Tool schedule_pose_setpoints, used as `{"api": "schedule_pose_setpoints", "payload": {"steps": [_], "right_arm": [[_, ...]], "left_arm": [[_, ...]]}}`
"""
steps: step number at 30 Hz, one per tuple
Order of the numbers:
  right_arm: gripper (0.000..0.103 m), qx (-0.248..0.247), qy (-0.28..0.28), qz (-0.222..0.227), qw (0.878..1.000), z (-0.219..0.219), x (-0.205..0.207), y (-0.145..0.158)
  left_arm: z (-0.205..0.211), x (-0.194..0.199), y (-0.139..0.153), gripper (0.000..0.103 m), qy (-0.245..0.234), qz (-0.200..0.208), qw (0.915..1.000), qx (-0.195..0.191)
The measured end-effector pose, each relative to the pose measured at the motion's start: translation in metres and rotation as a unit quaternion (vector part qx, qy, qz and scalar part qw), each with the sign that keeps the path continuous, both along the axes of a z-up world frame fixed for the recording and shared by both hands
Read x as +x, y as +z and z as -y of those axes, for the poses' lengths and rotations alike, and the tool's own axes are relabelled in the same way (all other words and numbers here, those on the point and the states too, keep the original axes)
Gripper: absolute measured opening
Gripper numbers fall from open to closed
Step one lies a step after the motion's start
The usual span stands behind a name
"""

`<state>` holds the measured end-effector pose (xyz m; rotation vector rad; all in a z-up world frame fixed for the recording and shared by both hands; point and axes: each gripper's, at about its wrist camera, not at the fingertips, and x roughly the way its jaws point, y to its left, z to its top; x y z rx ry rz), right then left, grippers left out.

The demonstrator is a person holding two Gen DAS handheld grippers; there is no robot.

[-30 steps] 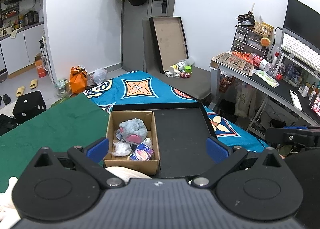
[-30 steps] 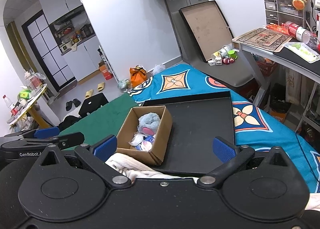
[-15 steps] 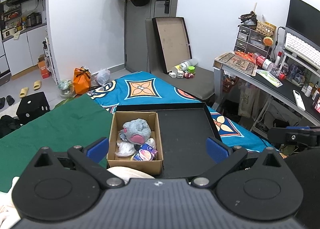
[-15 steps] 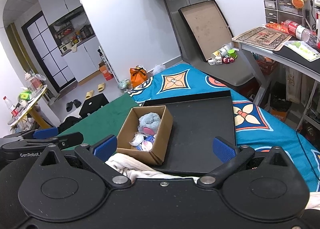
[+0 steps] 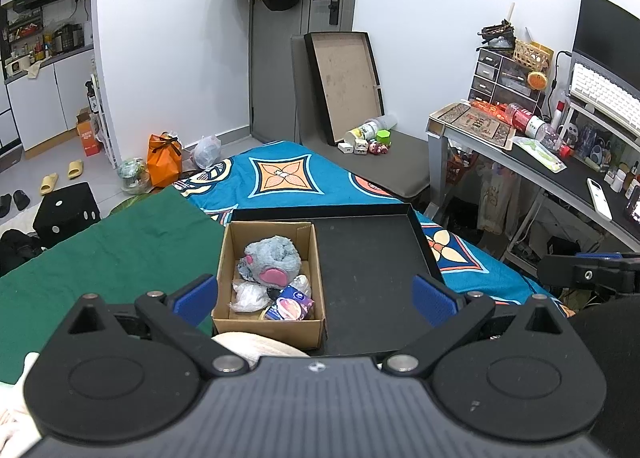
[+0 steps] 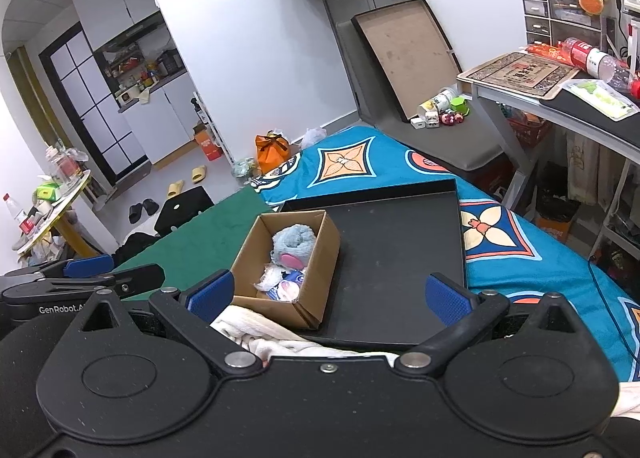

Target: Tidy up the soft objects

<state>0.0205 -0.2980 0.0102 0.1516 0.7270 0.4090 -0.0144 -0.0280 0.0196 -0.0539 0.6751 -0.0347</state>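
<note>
- Left wrist view: left gripper point(image 5: 315, 294) fingers spread wide, holding nothing. Cardboard box point(image 5: 269, 326), just ahead of the left finger, already holds a grey plush point(image 5: 272, 260) and small packets. A cream cloth point(image 5: 256, 346) lies loose under the fingers, judged still to be stowed.
- Right wrist view: right gripper point(image 6: 329, 296) fingers wide, empty. Black tray point(image 6: 404, 258) ahead offers bare room; its raised rim and the box wall are the edges to clear.

Left claw point(image 5: 314, 294) and right claw point(image 6: 327, 294) both gape wide, empty.
</note>
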Motion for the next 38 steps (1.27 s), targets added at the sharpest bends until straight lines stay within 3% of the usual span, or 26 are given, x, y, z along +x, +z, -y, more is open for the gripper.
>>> {"api": "schedule_pose_setpoints", "payload": {"steps": [38], "right_arm": [[0.103,0.002,-0.005,0.015,1.000,0.0022,-0.0022,0.0011]], "left_arm": [[0.0011,-0.0044,-0.0006,0.102,0.008,0.006,1.0000,-0.001]]}}
